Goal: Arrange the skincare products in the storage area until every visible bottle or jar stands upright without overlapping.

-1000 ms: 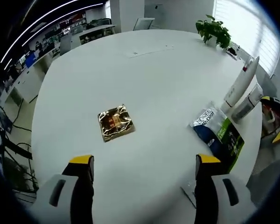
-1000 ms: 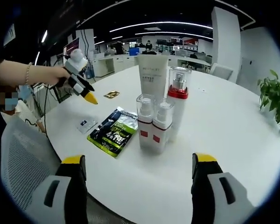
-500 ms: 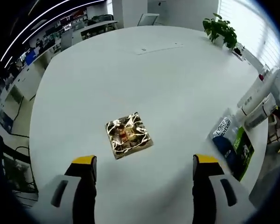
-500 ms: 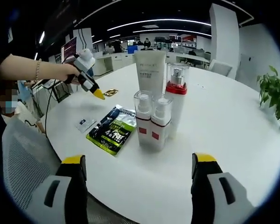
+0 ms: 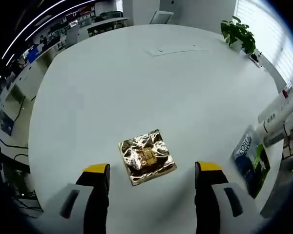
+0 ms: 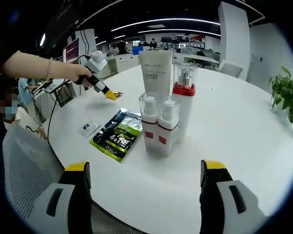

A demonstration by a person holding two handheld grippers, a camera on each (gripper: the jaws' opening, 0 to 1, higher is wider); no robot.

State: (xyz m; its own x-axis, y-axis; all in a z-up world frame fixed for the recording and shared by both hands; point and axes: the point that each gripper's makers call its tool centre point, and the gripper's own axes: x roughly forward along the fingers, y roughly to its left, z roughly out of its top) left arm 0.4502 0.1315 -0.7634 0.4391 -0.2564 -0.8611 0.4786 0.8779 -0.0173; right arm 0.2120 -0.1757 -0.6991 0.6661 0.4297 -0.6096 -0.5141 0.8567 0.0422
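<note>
Gold foil sachet (image 5: 147, 157) lies flat on the white desk (image 5: 136, 83), just ahead of the left tongs (image 5: 151, 171), which gape on either side. A low, level pinch at its edges seems best. Right tongs (image 6: 145, 170) hang open, facing the upright bottles (image 6: 165, 114).

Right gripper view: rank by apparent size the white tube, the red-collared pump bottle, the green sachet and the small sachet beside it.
1. white tube
2. red-collared pump bottle, close to the tube, so unsure
3. green sachet
4. small sachet
</note>
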